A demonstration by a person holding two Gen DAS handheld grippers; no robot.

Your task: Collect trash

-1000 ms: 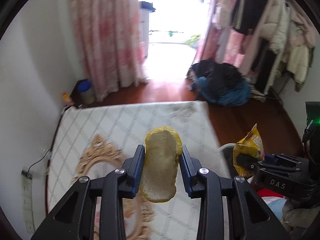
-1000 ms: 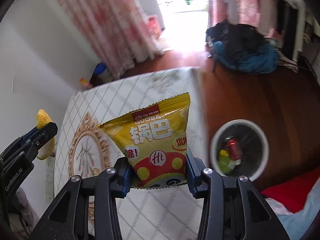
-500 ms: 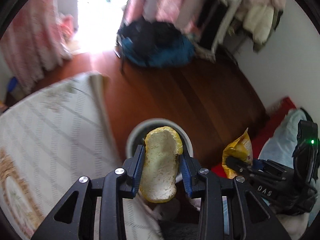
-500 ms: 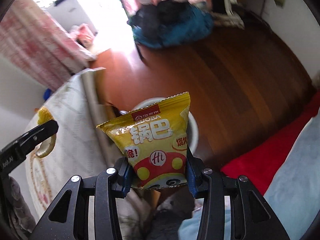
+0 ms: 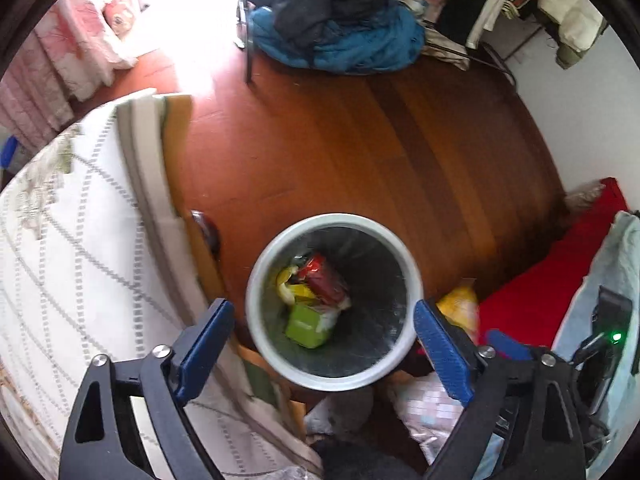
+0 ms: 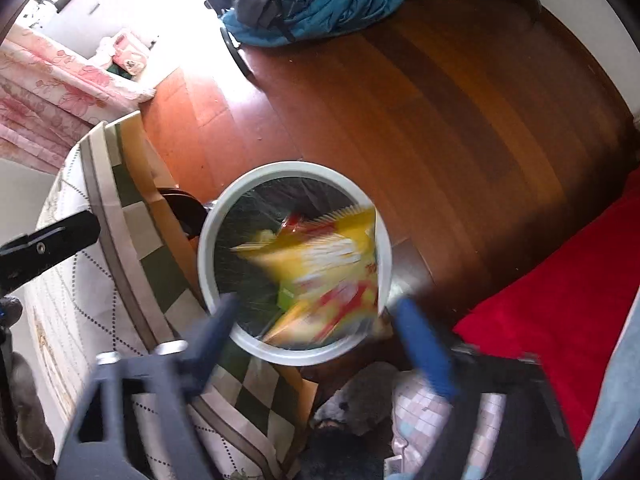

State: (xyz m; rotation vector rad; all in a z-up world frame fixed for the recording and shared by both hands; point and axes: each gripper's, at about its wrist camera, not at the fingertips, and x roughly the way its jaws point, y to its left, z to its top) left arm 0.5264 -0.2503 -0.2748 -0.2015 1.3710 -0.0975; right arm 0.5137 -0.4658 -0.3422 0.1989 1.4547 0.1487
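Left gripper (image 5: 324, 334) spread wide, blue-padded fingers (image 5: 206, 338) splayed far apart with nothing between them, black linkage arms angling down and outward toward the lens. Right gripper (image 6: 316, 326) likewise parted, fingers (image 6: 424, 346) streaked by motion blur, nothing touching either pad. Both pointed steeply downward, side by side. Tip of the left finger visible at the far left of the right wrist view; body of the right gripper, green light lit, at the right edge of the left wrist view.
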